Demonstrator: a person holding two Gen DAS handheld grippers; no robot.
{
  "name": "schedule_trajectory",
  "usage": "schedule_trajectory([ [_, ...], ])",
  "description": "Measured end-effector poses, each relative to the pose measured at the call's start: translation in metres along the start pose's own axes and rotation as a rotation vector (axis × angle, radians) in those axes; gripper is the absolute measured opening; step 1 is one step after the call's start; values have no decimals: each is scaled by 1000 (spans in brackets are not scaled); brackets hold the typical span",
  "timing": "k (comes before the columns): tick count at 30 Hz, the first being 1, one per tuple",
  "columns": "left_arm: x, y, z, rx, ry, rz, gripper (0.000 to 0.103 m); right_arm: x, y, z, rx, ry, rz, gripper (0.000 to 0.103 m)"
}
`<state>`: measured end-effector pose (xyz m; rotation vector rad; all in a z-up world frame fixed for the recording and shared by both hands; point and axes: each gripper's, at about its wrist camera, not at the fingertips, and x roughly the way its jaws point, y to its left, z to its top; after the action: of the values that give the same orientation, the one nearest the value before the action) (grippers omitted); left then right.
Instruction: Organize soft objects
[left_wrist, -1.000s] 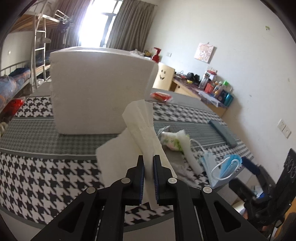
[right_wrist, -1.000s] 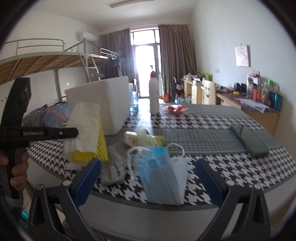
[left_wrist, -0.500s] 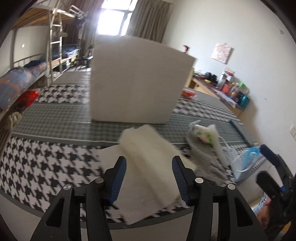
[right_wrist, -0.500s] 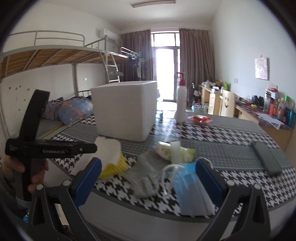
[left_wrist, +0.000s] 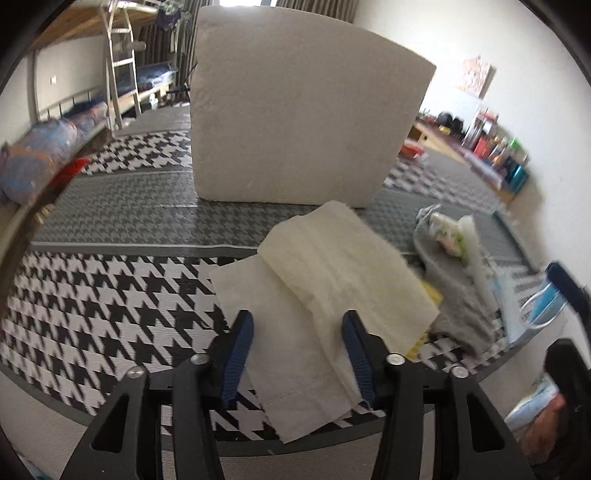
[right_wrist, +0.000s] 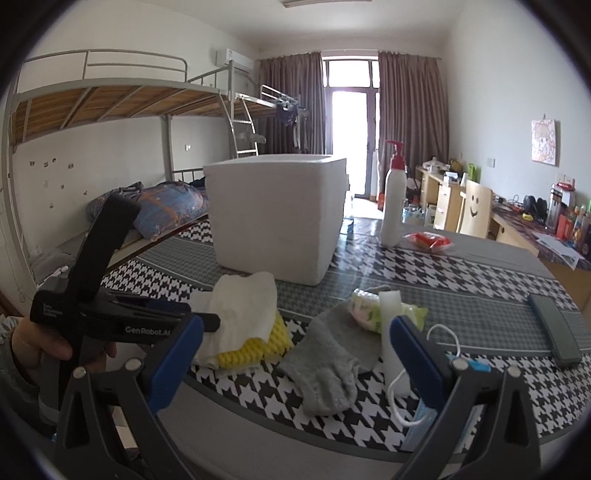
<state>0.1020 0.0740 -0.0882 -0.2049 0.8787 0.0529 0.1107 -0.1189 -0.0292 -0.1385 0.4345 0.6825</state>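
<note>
Tissues (left_wrist: 332, 266) lay stacked on the bench (left_wrist: 110, 302).
Left gripper (left_wrist: 297, 347) straddled them, jaws closing, pads untouching; right gripper (right_wrist: 295, 354) gaped empty over a grey sock (right_wrist: 328, 365).

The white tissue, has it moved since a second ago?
Yes. The white tissue dropped from between the left gripper pads onto the yellow sponge, before the foam box.
</note>
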Motion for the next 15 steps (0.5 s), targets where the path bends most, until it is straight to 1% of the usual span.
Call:
schedule_trajectory([
  [1, 2, -1, 1, 7, 2, 20, 33, 1, 1, 0, -1, 2, 2, 102],
  [3, 4, 1, 4, 9, 7, 68, 6, 2, 3, 2, -3, 4, 8, 102],
  [4, 5, 3, 5, 10, 9, 81, 3, 3, 3, 3, -1, 8, 13, 102],
  [7, 6, -1, 5, 52, -4, 101, 1, 6, 5, 3, 1, 10, 39, 102],
  [9, 7, 1, 5, 52, -18, 94, 1, 9, 7, 4, -9, 10, 41, 102],
  [10, 7, 3, 5, 48, -18, 80, 1, 11, 7, 4, -11, 14, 43, 102],
  [12, 5, 11, 5, 16, -7, 11, 1, 15, 6, 5, -4, 23, 59, 102],
  [13, 3, 14, 4, 8, -6, -9, 1, 20, 7, 5, -5, 38, 82, 102],
  [15, -3, 25, 3, -13, -19, -21, 1, 29, 10, 4, -15, 68, 80, 102],
])
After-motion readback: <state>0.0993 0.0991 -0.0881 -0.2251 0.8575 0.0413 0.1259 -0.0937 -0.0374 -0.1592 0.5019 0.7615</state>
